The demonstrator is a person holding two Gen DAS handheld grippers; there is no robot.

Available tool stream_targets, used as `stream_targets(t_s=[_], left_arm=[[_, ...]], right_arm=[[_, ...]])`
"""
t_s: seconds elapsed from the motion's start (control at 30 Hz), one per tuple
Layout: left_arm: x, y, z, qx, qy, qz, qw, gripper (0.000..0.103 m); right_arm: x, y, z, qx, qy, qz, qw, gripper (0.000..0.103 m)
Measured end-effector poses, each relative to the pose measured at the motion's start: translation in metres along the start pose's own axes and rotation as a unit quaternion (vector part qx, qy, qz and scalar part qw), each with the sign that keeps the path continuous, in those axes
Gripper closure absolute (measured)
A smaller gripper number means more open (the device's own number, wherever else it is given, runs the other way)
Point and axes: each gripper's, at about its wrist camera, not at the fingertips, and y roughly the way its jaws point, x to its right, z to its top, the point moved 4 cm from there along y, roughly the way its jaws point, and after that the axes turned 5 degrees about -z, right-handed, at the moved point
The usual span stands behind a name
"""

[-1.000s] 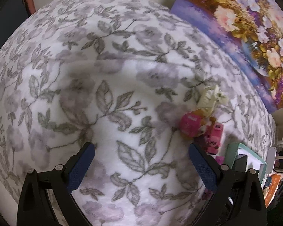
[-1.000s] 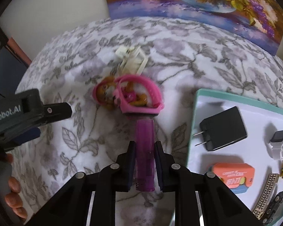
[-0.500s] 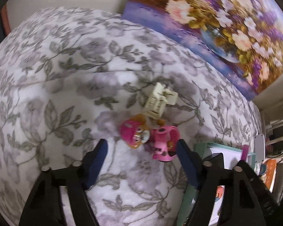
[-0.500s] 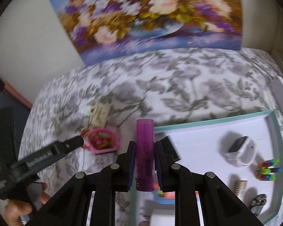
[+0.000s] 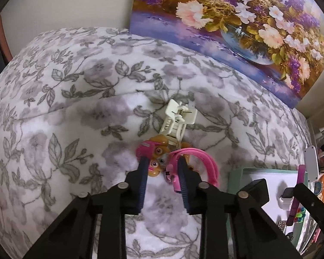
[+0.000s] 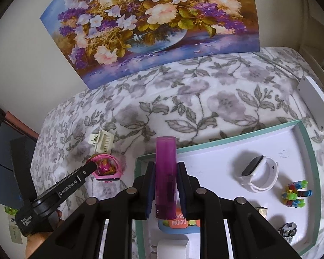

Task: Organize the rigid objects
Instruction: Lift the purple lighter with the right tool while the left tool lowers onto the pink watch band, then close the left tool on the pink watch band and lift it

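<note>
Left wrist view: low centre, the left gripper [image 5: 162,168] has just been closing its jaws, now clamped on the pink toy watch [image 5: 162,161] lying on the flowered bed [image 5: 75,108], just below a cream hair clip [image 5: 177,120], probably to lift it toward the tray [image 5: 235,172] at lower right.

Right wrist view: centre, the right gripper [image 6: 166,185] holds a purple tube [image 6: 165,172] pinched upright between its jaws, above the tray's near-left corner, apparently ready to set it among the smartwatch [image 6: 259,172] and block figure [image 6: 296,194].

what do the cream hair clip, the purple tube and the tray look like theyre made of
Cream hair clip: likely hard matte plastic, with moulded teeth and a small metal spring pin at the hinge.
Purple tube: seemingly translucent glossy plastic; light passes through it.
Tray: probably cardboard or thin plastic, smooth white floor, teal rim; cannot tell which.
</note>
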Motion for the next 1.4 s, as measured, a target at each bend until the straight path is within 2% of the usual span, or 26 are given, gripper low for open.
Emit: stream_targets(t_s=[0.1, 0.23, 0.4, 0.63, 0.83, 0.97, 1.0, 1.03, 1.1, 1.2, 1.3, 1.4], left_arm=[[-0.002, -0.001, 0.000, -0.001, -0.005, -0.004, 1.0000, 0.100], [0.001, 0.001, -0.002, -0.007, -0.002, -0.012, 0.9999, 0.102], [0.002, 0.000, -0.002, -0.013, -0.014, -0.047, 0.9987, 0.103], [0.000, -0.007, 0.001, -0.007, -0.021, -0.049, 0.9986, 0.103], [-0.006, 0.000, -0.002, -0.037, -0.031, -0.052, 0.9975, 0.103], [-0.005, -0.003, -0.003, -0.040, -0.024, -0.039, 0.9982, 0.102], [-0.004, -0.003, -0.003, -0.041, -0.023, -0.039, 0.9982, 0.098], [-0.004, -0.004, -0.003, -0.041, -0.024, -0.039, 0.9981, 0.087], [-0.003, -0.004, -0.003, -0.042, -0.026, -0.040, 0.9980, 0.075], [-0.002, -0.003, -0.003, -0.045, -0.027, -0.038, 0.9979, 0.073], [-0.001, -0.001, -0.005, -0.051, -0.030, -0.033, 0.9977, 0.047], [0.001, 0.002, -0.005, -0.057, -0.030, -0.040, 0.9971, 0.047]], right_arm=[[0.000, 0.001, -0.001, -0.002, 0.000, 0.000, 1.000, 0.082], [0.000, 0.002, -0.001, -0.005, 0.000, 0.001, 1.000, 0.082], [0.001, 0.003, -0.001, -0.005, 0.001, 0.002, 1.000, 0.082], [0.003, -0.001, 0.000, -0.001, 0.005, 0.006, 1.000, 0.082], [0.006, -0.002, 0.001, -0.001, 0.009, 0.009, 1.000, 0.082], [0.008, -0.002, 0.001, -0.001, 0.011, 0.010, 1.000, 0.082], [0.008, -0.002, 0.001, -0.002, 0.010, 0.010, 1.000, 0.082], [0.009, -0.001, 0.000, -0.005, 0.009, 0.009, 1.000, 0.082], [0.009, 0.002, -0.001, -0.010, 0.007, 0.001, 1.000, 0.082], [0.012, 0.006, -0.003, -0.017, 0.006, -0.007, 1.000, 0.082], [0.014, 0.009, -0.005, -0.025, 0.006, -0.012, 1.000, 0.082], [0.016, 0.012, -0.007, -0.033, 0.008, -0.015, 0.999, 0.082]])
